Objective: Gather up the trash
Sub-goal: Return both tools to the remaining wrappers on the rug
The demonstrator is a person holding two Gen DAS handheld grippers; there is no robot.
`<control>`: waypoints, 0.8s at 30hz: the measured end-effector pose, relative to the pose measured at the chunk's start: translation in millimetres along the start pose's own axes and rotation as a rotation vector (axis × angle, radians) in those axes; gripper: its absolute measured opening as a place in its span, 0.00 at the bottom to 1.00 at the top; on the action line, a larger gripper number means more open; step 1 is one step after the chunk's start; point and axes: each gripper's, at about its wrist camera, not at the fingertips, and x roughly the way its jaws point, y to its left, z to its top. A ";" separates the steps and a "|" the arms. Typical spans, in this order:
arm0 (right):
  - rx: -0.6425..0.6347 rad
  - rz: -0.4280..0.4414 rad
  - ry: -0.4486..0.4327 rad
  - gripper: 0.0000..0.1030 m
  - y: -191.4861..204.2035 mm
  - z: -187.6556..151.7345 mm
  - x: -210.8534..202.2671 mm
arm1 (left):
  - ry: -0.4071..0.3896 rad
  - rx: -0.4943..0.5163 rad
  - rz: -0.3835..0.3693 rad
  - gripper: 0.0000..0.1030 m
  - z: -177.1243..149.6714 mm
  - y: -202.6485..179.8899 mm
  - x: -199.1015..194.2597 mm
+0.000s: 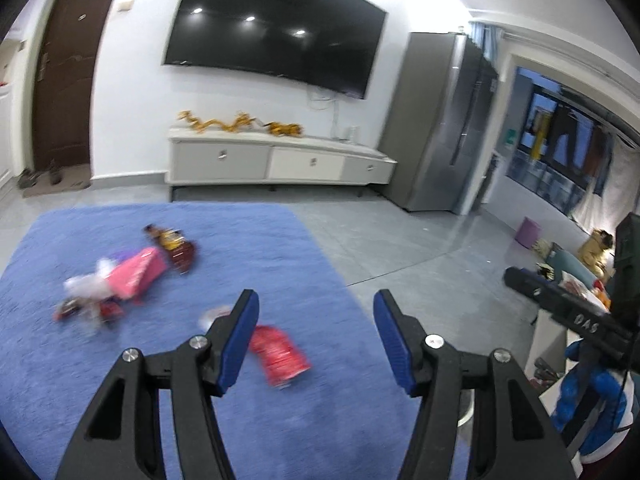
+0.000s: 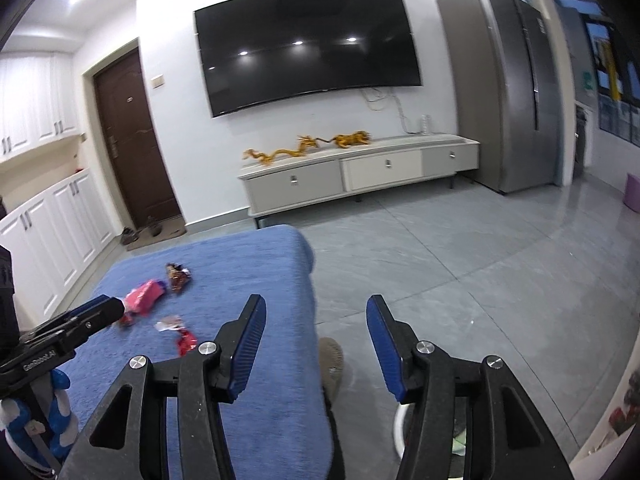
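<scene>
Two empty claws held over a blue rug scattered with wrappers

The left claw (image 1: 314, 336) stands open with nothing between its blue pads, above the near right part of the blue rug (image 1: 168, 392); the right claw (image 2: 316, 340) is likewise open and empty, over the rug's right edge where it meets the grey tiled floor (image 2: 480, 280). The trash lies on the rug: a red snack wrapper (image 1: 280, 354) just beside the left claw's left finger, a pink packet (image 1: 138, 276) with white crumpled plastic (image 1: 86, 286) toward the rug's left side, and a dark brown wrapper (image 1: 176, 246) behind them, nearer the far edge. A white TV cabinet (image 1: 280, 160) stands against the wall beyond the rug's far edge.
</scene>
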 end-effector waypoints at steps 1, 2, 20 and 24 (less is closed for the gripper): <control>-0.011 0.010 0.004 0.49 6.4 -0.1 2.7 | 0.003 -0.014 0.012 0.56 -0.9 12.9 -2.4; -0.024 0.021 0.010 0.49 13.8 -0.3 6.9 | 0.003 -0.025 0.028 0.56 -2.3 24.6 -6.5; -0.085 0.131 0.127 0.50 56.3 -22.7 58.6 | 0.065 -0.252 0.218 0.56 -46.2 161.0 -22.4; -0.090 0.157 0.166 0.51 62.6 -32.2 72.6 | 0.077 -0.255 0.231 0.56 -48.1 174.3 -19.5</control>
